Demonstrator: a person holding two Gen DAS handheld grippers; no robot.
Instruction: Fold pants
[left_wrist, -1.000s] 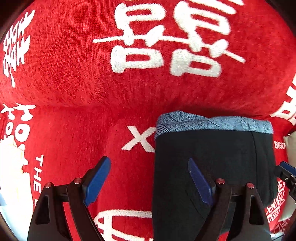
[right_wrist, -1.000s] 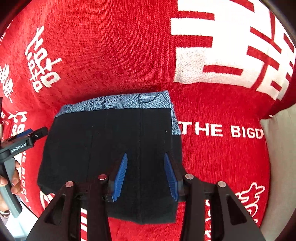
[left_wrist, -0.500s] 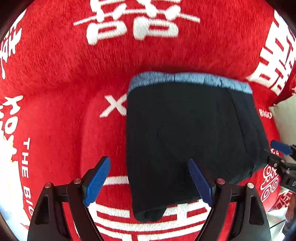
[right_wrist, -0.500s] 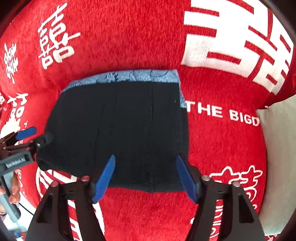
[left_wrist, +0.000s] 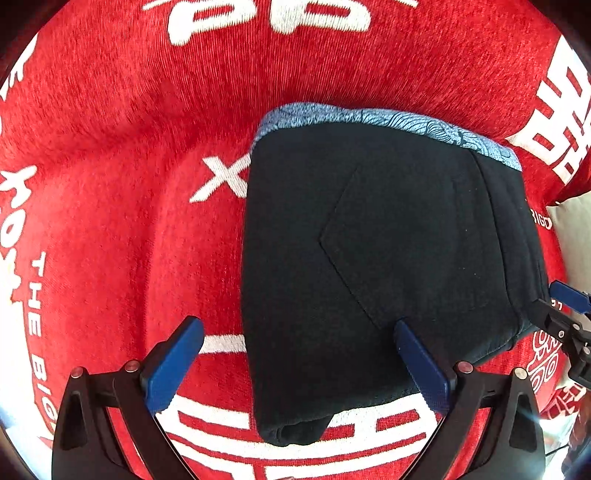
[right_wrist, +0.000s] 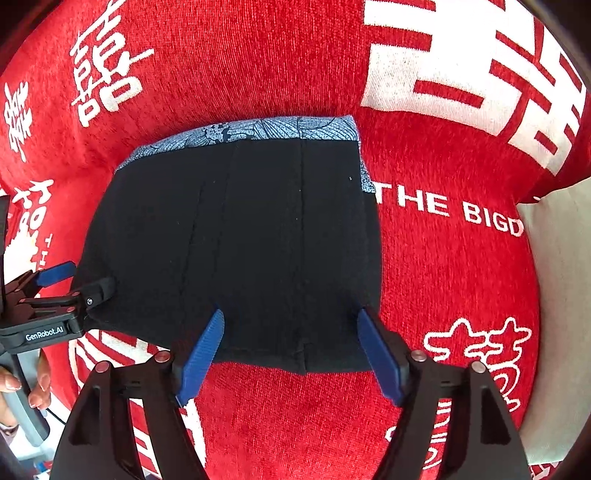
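The black pants (left_wrist: 388, 258) lie folded into a compact rectangle on the red cloth, with a blue patterned waistband (left_wrist: 388, 120) along the far edge. They also show in the right wrist view (right_wrist: 251, 240). My left gripper (left_wrist: 299, 362) is open and empty, hovering over the near left edge of the pants. My right gripper (right_wrist: 291, 350) is open and empty, above the near edge. Each gripper shows at the side of the other's view, the right one (left_wrist: 565, 314) and the left one (right_wrist: 62, 291).
A red cloth (right_wrist: 443, 280) with white characters and lettering covers the surface. A pale cushion or bare edge (right_wrist: 561, 295) lies at the right. A hand (right_wrist: 22, 387) holds the left gripper's handle.
Both grippers have pulled back and up from the pants, which now show whole. The right gripper's jaws have opened wider. The pants lie still.
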